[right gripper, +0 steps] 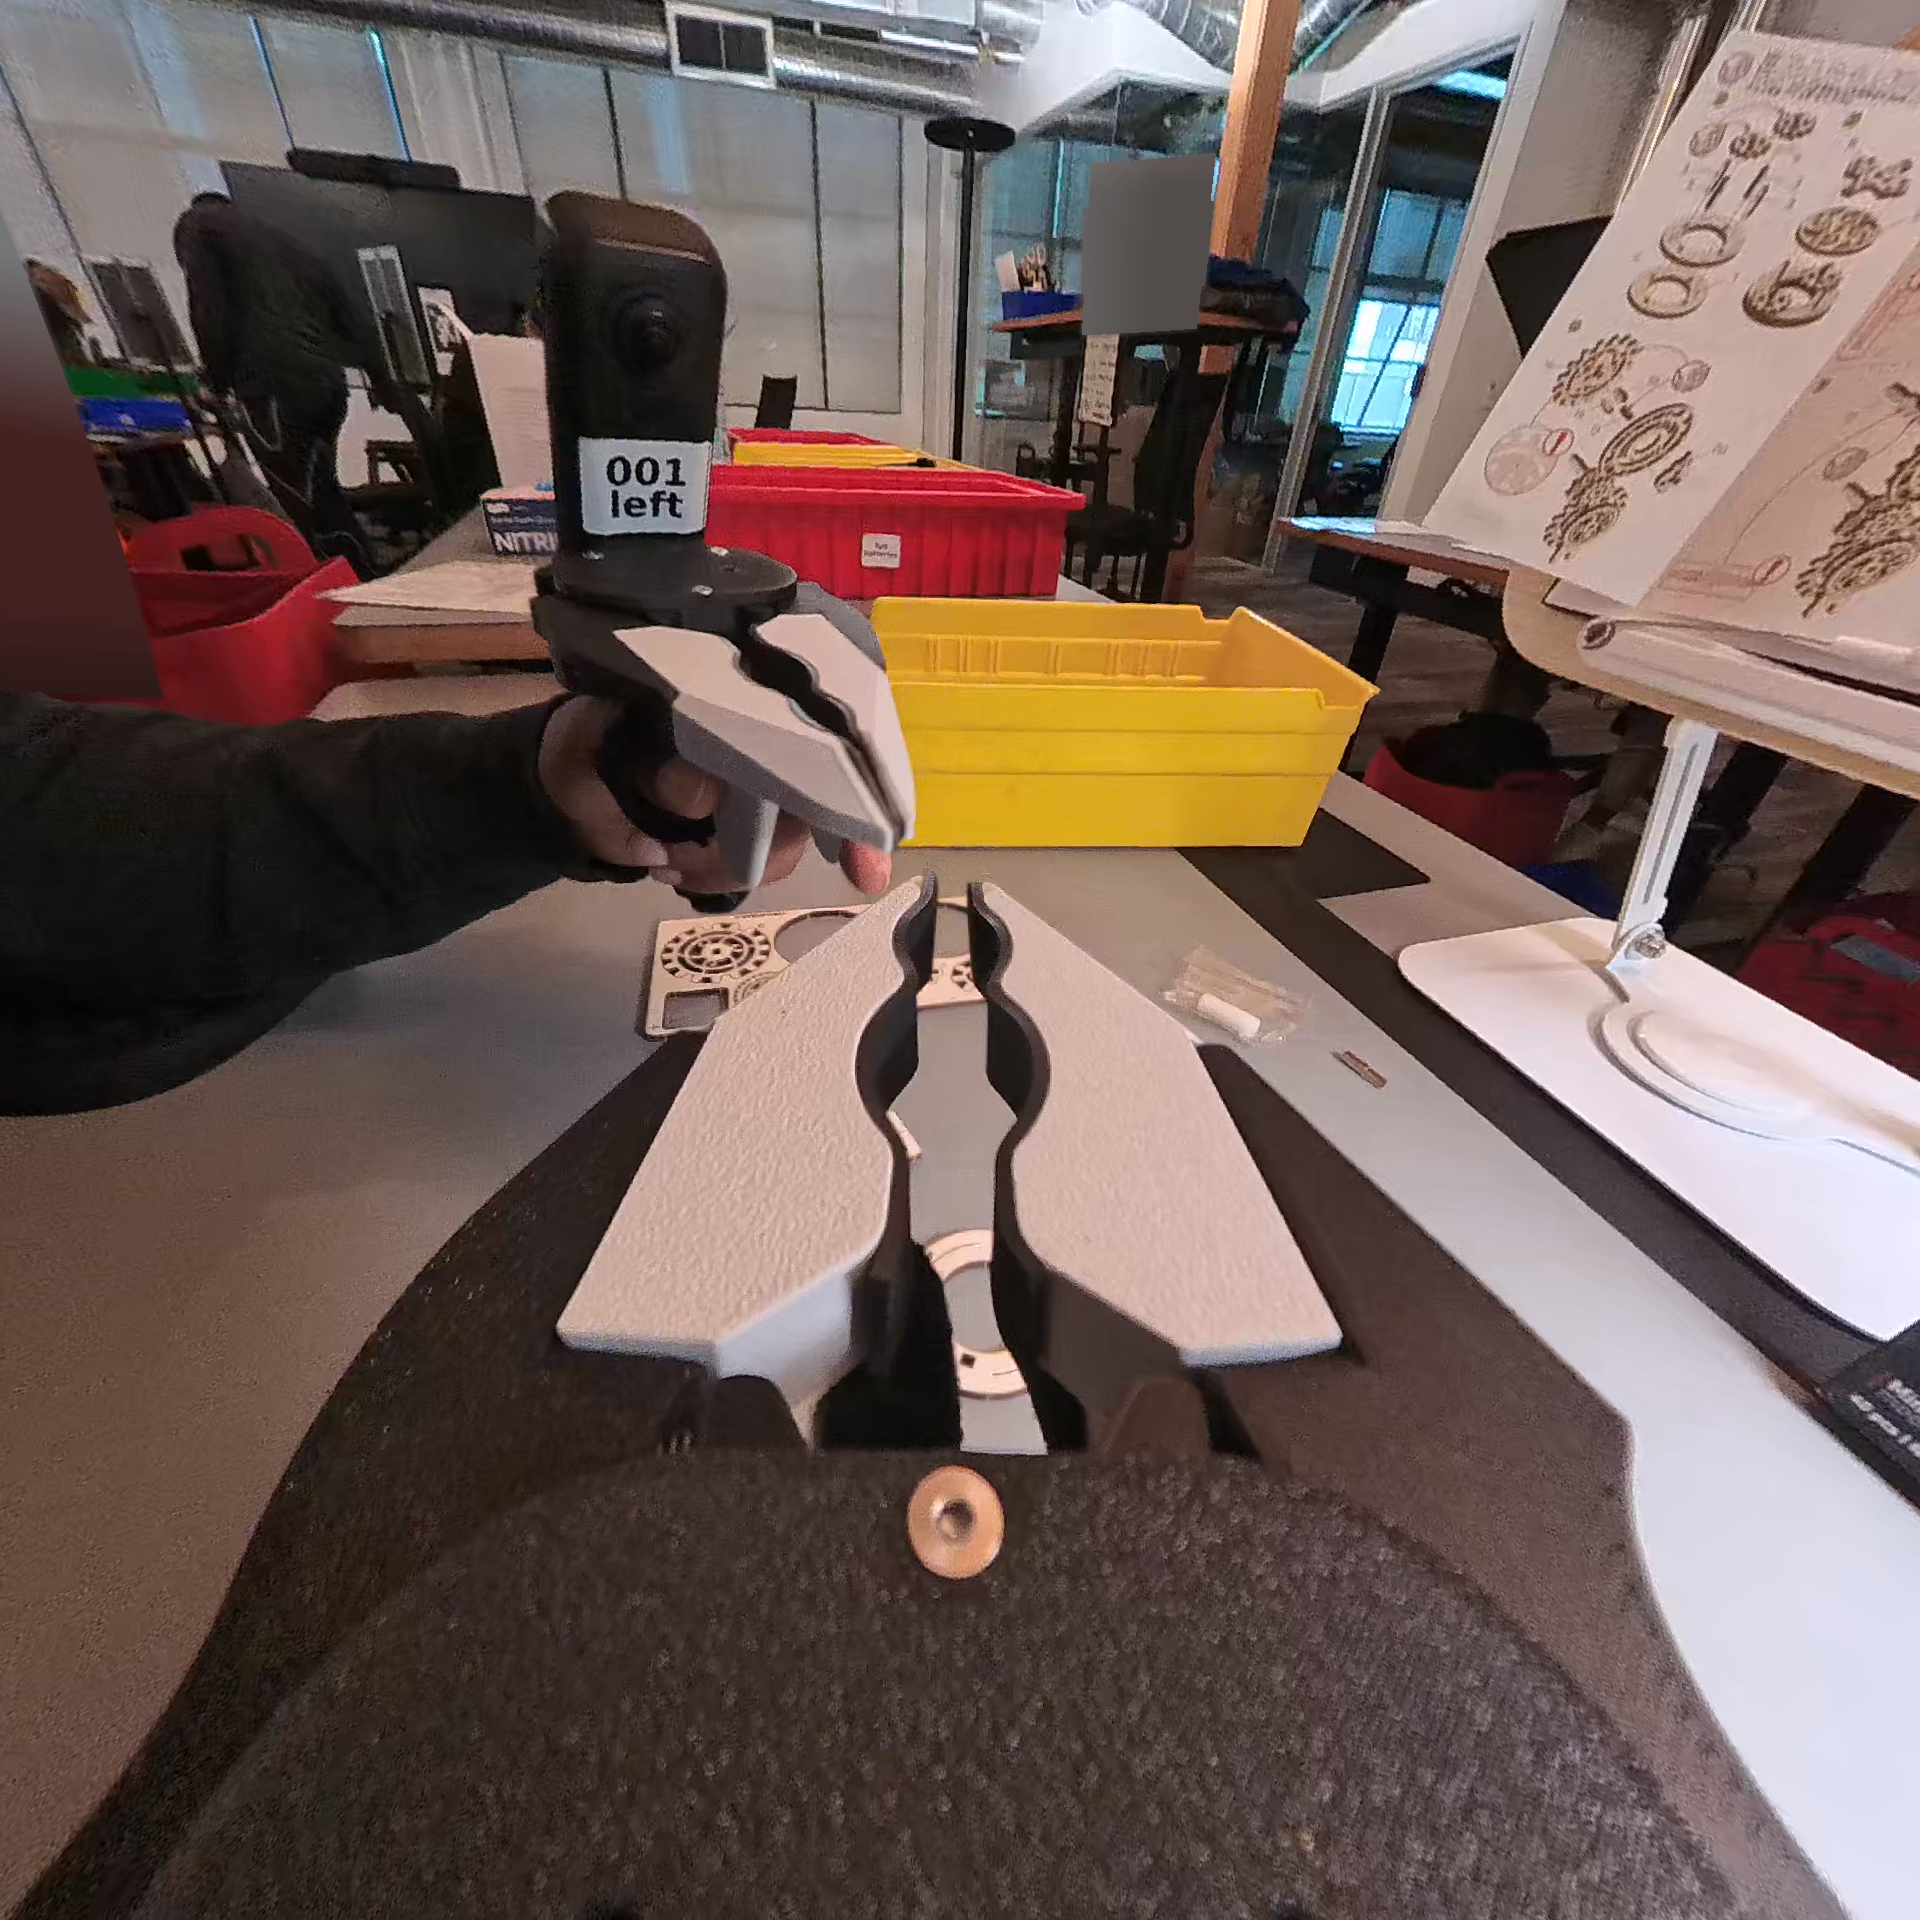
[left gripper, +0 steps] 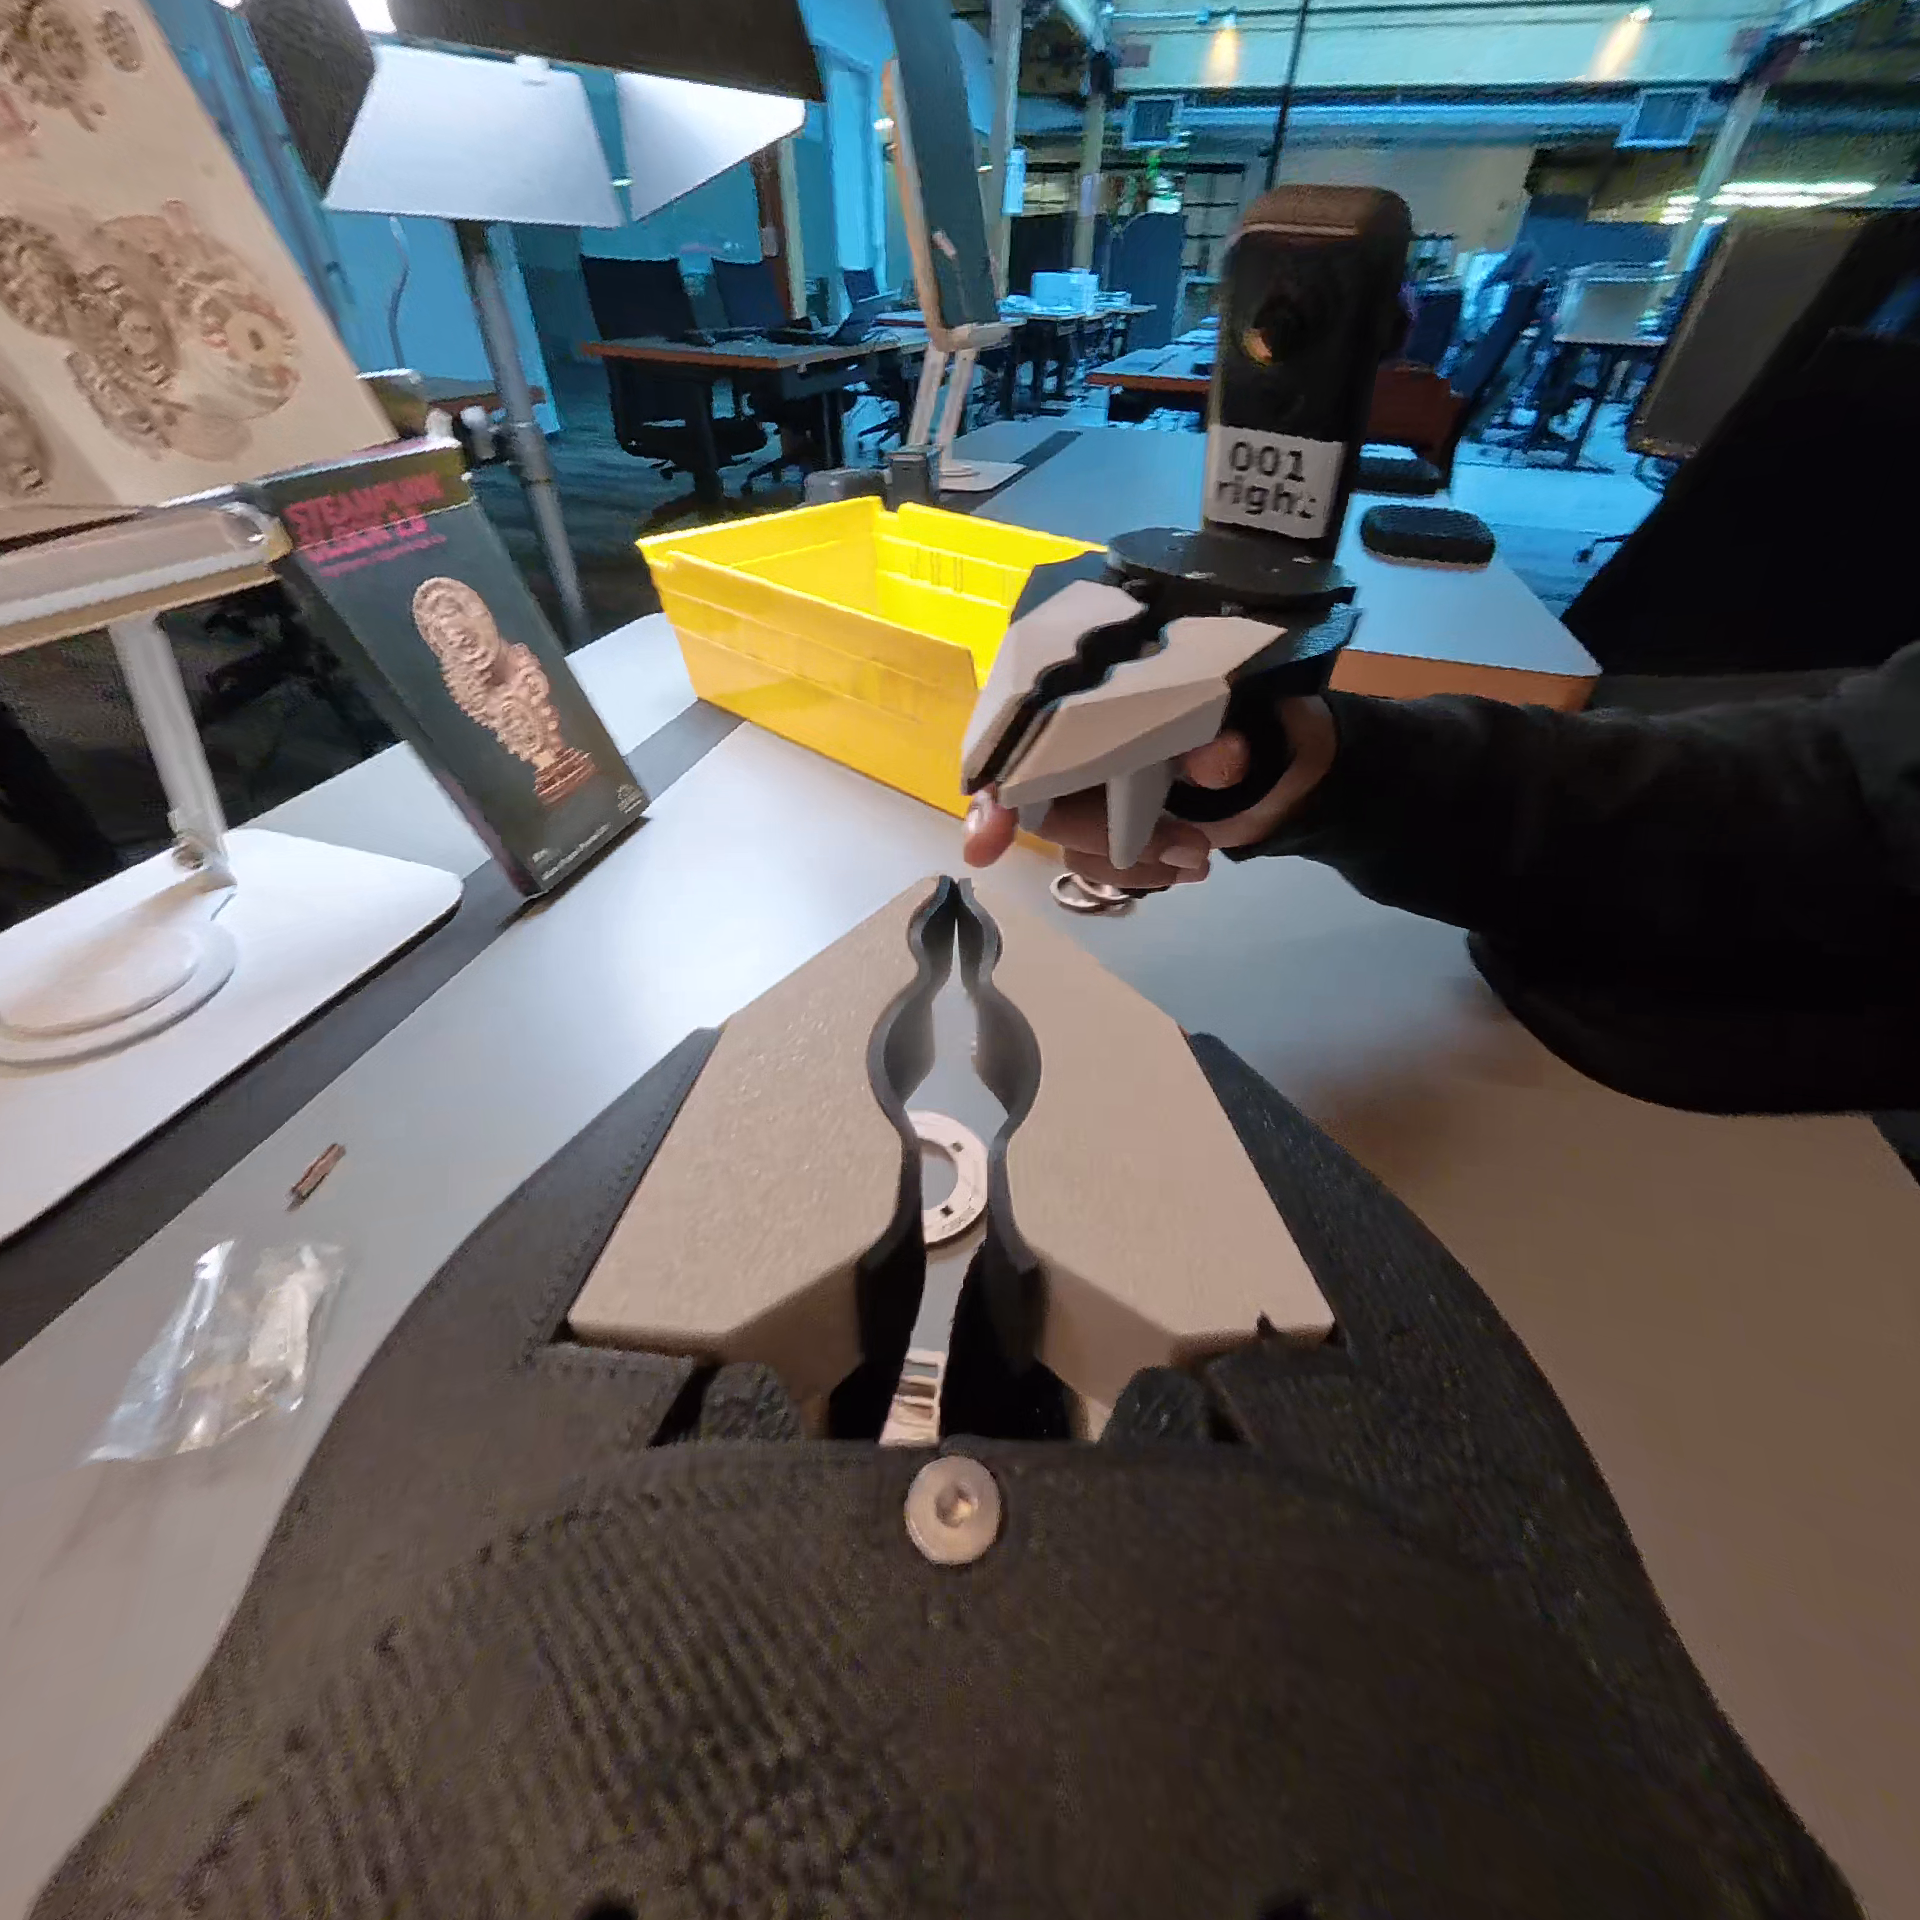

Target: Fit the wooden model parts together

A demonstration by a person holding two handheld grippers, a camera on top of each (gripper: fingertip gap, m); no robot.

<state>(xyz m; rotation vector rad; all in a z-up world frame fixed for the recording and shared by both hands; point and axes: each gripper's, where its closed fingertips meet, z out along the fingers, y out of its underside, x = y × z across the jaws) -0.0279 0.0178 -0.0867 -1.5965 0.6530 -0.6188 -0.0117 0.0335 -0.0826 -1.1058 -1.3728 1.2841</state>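
**Assembly status: early stage, parts not yet joined**

Progress. No wooden part is held. The left gripper (left gripper: 954,902) is clenched, its tips meeting on nothing. The right gripper (right gripper: 951,899) is released, with a narrow gap between its fingers (right gripper: 1049,1039). A pale wooden ring (left gripper: 948,1179) lies flat on the bench (left gripper: 582,997), seen through the gap of the left gripper; the right wrist view shows a similar ring (right gripper: 971,1314) under its own gripper, and whether it is the same piece cannot be told. A second small ring (left gripper: 1086,896) lies beneath the hand holding the right gripper. A wooden parts sheet (right gripper: 727,961) with gear cut-outs, some already removed, lies flat on the bench. By judgement, pieces are detached but fitting remains entirely to do.

Surface. The bench is light grey with a dark strip. It carries a yellow bin (left gripper: 831,623), a dark kit box (left gripper: 468,665) standing upright, a clear plastic bag (left gripper: 223,1351), a small wooden peg (left gripper: 317,1172) and a white stand (right gripper: 1662,1039) propping up the instruction sheets (right gripper: 1662,343).

Room. An open workspace with desks, chairs and red bins (right gripper: 894,525) behind.
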